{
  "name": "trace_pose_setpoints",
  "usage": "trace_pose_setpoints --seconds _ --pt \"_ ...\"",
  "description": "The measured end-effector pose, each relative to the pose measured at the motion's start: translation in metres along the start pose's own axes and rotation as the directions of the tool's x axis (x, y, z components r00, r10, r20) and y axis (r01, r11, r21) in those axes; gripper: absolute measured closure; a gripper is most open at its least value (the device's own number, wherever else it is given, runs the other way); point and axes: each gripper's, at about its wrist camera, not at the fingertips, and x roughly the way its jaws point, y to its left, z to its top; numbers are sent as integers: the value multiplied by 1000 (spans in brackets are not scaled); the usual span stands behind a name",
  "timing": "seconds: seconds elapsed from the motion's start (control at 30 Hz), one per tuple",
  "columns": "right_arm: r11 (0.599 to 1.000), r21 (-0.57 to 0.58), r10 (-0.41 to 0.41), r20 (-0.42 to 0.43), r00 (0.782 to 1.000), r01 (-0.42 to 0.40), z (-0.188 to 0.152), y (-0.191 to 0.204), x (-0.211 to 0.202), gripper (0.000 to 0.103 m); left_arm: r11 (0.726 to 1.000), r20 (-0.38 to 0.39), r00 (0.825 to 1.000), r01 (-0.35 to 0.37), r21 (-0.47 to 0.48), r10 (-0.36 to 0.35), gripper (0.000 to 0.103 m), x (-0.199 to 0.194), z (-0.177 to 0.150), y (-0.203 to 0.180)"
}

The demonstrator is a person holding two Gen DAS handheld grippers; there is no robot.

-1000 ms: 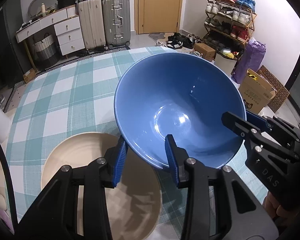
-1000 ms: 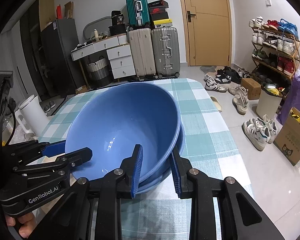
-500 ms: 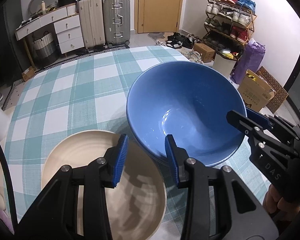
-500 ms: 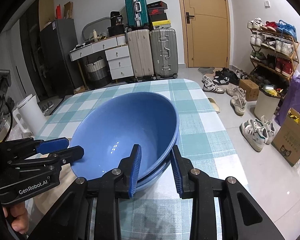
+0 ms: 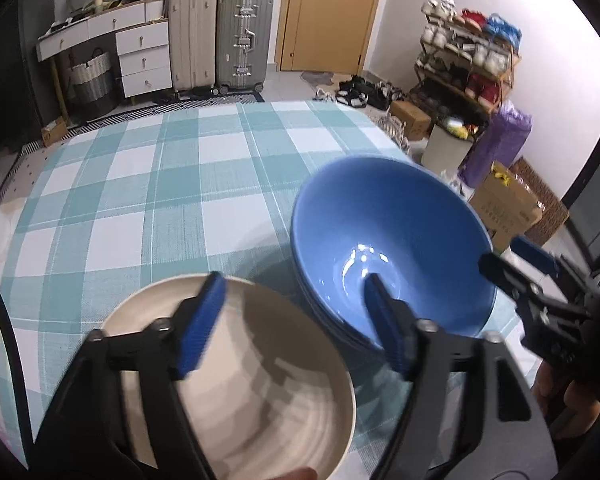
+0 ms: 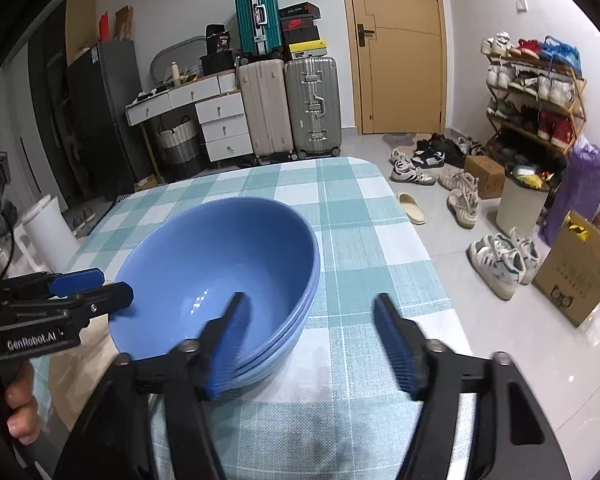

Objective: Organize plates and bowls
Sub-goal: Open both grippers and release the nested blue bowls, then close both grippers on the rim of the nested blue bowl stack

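The blue bowl (image 6: 220,264) sits nested on top of other blue bowls, their rims showing as stacked lips beneath it, on the checked tablecloth (image 5: 140,184) toward the table's right-hand edge; I take it the stack is where the blue ones are meant to gather. Both grippers are letting go: the right gripper (image 6: 310,334) has its jaws opening, one finger inside the bowl and one outside, neither pad pressing the rim. The left gripper (image 5: 290,320) is opening too, its fingers spread between the bowl and the cream bowl (image 5: 236,380) that lies just beside the stack, close under that hand. That cream bowl looks like the likely next piece, and nothing blocks it. Beyond the table stand suitcases (image 6: 292,104), a drawer unit (image 6: 220,128), a shoe rack (image 6: 532,92) and loose shoes on the floor.
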Motion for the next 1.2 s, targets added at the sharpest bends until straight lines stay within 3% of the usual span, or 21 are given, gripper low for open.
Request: trace_pose_setpoints --seconds 0.1,0.17,0.2,0.3,0.43,0.7,0.8,0.87,1.03,1.2 --pt "1000 24 8 13 1000 -8 3 -6 -2 16 999 5 999 37 -25 -37 18 0 6 8" --pt "999 40 0 8 1000 -1 5 -12 -1 9 998 5 999 35 -47 -34 10 2 8 13" --pt "999 51 0 12 1000 0 5 -15 -2 8 998 8 1000 24 -60 -23 0 3 9 16" --pt "995 95 16 28 999 -18 4 -24 -2 3 996 12 1000 12 -92 -11 1 9 12 24" --pt "986 152 59 33 998 -64 1 -32 4 2 987 -9 998 55 -152 -57 1 22 14 37" --pt "976 175 131 2 991 -129 -10 -28 23 2 972 -26 992 114 -204 -121 1 44 10 43" --pt "966 198 170 -2 985 -167 -12 -27 29 8 971 -30 991 118 -208 -127 2 50 9 43" --pt "961 206 191 -10 982 -185 -13 -26 33 15 971 -41 990 123 -203 -134 7 55 8 41" --pt "946 220 251 -26 968 -239 -16 -21 42 23 976 -76 985 142 -168 -157 33 65 5 33" --pt "940 211 275 -5 961 -268 -15 -15 41 31 974 -73 980 176 -139 -187 48 66 4 25"
